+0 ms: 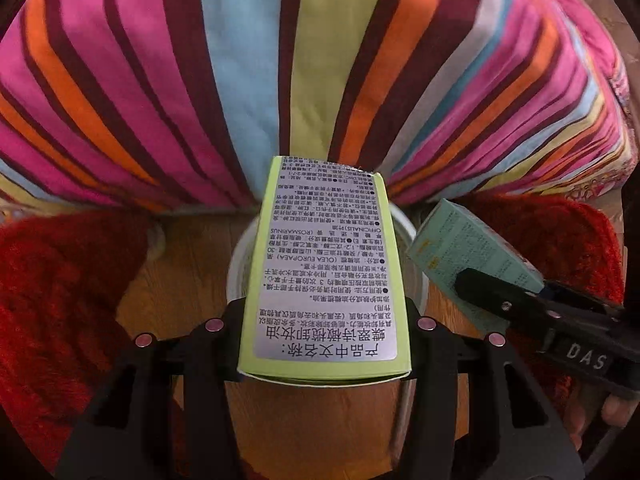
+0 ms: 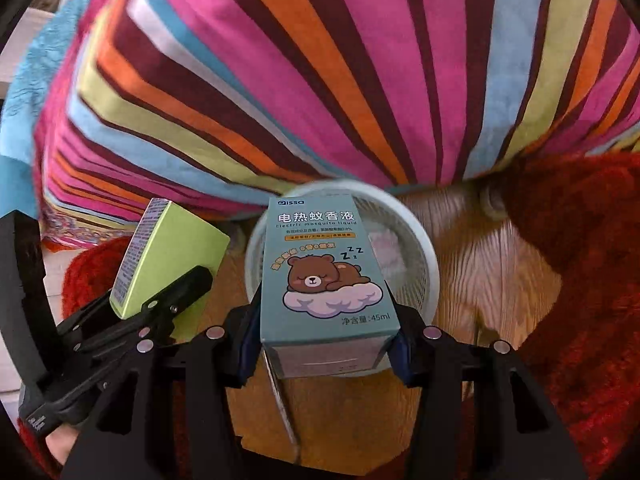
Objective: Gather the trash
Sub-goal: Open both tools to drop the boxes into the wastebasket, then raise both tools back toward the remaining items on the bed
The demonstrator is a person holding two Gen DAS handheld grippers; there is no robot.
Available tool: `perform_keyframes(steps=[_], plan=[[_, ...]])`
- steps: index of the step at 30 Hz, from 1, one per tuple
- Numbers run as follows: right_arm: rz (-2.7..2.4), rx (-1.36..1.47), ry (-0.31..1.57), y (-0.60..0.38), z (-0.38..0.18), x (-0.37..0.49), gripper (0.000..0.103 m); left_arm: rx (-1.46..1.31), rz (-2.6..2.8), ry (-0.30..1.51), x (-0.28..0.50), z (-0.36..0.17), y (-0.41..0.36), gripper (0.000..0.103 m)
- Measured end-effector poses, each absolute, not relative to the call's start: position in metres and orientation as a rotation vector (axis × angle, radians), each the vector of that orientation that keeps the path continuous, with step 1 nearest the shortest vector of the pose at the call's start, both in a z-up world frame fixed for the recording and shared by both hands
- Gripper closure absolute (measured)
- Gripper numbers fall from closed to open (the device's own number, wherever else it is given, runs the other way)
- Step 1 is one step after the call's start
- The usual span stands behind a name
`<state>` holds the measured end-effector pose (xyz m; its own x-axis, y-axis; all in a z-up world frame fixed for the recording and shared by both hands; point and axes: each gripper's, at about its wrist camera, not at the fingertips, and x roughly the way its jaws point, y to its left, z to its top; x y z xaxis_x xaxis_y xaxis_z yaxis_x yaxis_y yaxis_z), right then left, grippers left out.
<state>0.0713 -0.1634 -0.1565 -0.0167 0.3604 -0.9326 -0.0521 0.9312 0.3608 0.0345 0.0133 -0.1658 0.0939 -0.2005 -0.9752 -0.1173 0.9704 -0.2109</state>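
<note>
The left gripper [image 1: 324, 320] clamps a lime-green cardboard box [image 1: 324, 272] and the right gripper [image 2: 326, 332] clamps a teal bear-printed carton [image 2: 324, 268], both directly above a white mesh wastebasket [image 2: 416, 264] on the wooden floor.

Both wrist cameras look steeply down, close over the white basket [image 2: 424, 264], probably sharing the striped bedding [image 1: 320, 60].

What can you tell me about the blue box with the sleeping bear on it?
The blue box is a small cardboard carton showing a brown bear asleep on a cloud, Chinese lettering and "Electric mosquito liquid". The right gripper clamps its near end, whose flap hangs open. It points down toward the white mesh basket on the wooden floor.
</note>
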Motion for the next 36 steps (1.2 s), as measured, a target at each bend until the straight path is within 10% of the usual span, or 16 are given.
perform_keyframes(steps=[23,27,36], plan=[[0.191,0.383,1.774,-0.166,-0.23,0.084,0.053,-0.348,0.018,1.794,0.038,-0.238,0.01,0.053],[0.18,0.417,1.796,-0.167,-0.237,0.083,0.034,-0.365,0.049,1.825,0.036,-0.244,0.012,0.035],[0.154,0.388,1.782,-0.168,-0.236,0.084,0.034,-0.386,0.064,1.813,0.037,-0.242,0.015,0.032]])
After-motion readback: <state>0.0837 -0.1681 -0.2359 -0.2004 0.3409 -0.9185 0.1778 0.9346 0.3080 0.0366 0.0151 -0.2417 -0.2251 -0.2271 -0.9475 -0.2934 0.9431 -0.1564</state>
